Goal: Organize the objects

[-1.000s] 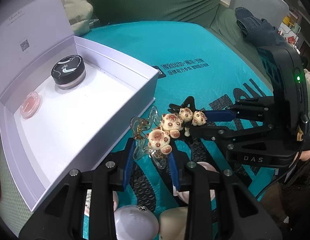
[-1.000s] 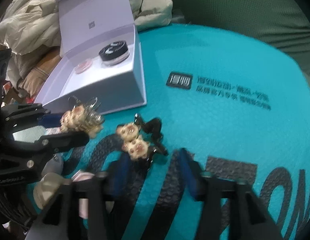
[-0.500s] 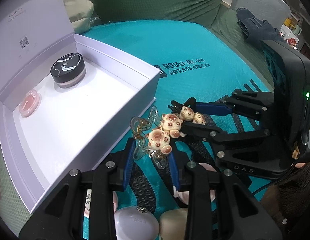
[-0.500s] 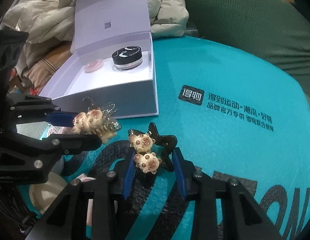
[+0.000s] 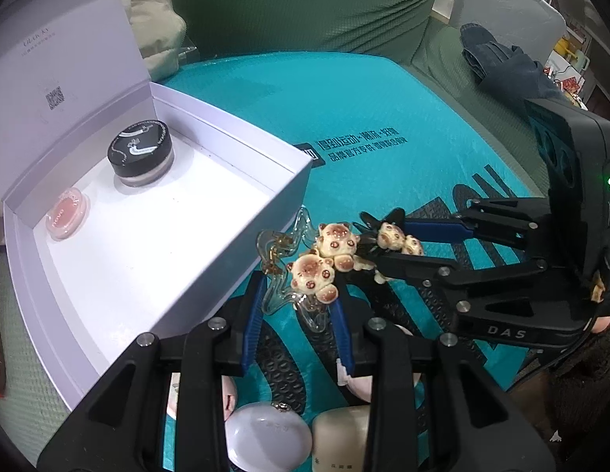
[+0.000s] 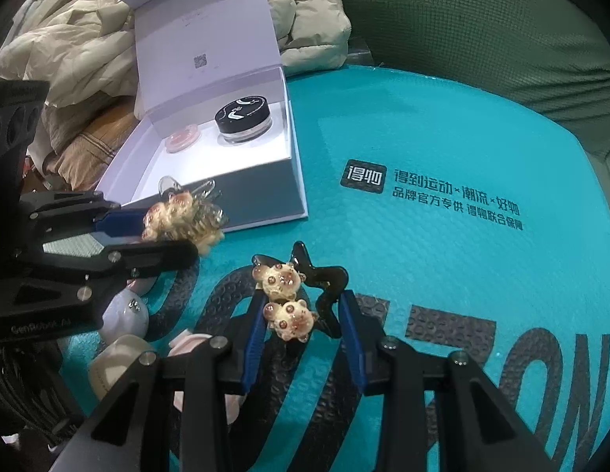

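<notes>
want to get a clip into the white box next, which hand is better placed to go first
Probably left. The left gripper, shut on the clear clip, sits right beside the white box wall. The right gripper holds the black clip farther out on the teal mat.

A teal padded mailer (image 5: 367,110) printed with black characters covers the work surface. It lies on a green textured sofa cover (image 5: 289,4). A beige quilted jacket (image 6: 80,39) is bunched at the upper left in the right wrist view. Dark blue folded clothing (image 5: 501,63) rests on the green cover at the upper right in the left wrist view.
</notes>
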Action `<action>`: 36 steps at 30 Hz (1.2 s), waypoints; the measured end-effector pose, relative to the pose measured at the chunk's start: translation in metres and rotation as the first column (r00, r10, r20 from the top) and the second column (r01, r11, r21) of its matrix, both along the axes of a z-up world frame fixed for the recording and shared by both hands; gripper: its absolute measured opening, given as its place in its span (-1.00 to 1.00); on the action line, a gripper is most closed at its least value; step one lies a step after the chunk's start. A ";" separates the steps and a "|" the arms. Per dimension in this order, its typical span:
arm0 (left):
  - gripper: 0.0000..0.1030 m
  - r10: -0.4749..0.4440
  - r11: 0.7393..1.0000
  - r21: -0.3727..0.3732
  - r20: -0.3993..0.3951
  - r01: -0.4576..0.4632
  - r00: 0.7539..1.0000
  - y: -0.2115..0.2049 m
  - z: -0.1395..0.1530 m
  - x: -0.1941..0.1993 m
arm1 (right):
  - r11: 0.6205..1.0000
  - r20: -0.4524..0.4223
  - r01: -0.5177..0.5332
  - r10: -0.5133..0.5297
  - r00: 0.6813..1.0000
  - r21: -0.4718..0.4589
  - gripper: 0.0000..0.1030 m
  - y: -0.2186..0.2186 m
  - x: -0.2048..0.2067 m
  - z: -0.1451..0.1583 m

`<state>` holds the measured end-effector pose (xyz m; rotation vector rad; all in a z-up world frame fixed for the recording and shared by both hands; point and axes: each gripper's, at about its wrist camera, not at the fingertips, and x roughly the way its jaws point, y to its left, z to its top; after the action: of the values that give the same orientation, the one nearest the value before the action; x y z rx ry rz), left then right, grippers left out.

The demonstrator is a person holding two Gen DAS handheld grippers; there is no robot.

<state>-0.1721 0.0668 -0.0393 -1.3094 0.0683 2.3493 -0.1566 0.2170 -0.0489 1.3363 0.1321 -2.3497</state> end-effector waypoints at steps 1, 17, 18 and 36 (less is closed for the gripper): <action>-0.42 0.002 1.000 0.000 -0.003 -0.002 1.000 -0.001 0.001 0.000 | 1.000 -0.001 -0.001 0.001 1.000 0.004 -0.29 0.000 0.001 0.001; -0.42 0.039 0.999 0.014 -0.050 -0.039 0.998 -0.019 0.019 -0.002 | 0.998 -0.040 -0.045 0.046 0.998 0.035 -0.29 -0.017 0.012 0.043; -0.42 0.041 0.999 0.016 -0.055 -0.040 0.998 -0.020 0.020 -0.001 | 0.998 -0.045 -0.052 0.054 0.998 0.039 -0.29 -0.019 0.011 0.047; -0.42 0.147 0.989 0.042 -0.102 -0.143 0.984 -0.063 0.045 -0.009 | 0.984 -0.080 -0.168 0.172 0.982 0.055 -0.29 -0.071 -0.016 0.072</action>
<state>-0.1814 0.0034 0.0058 -1.2109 -0.0367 2.5292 -0.1725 0.1463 0.0229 1.1968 0.3173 -2.2713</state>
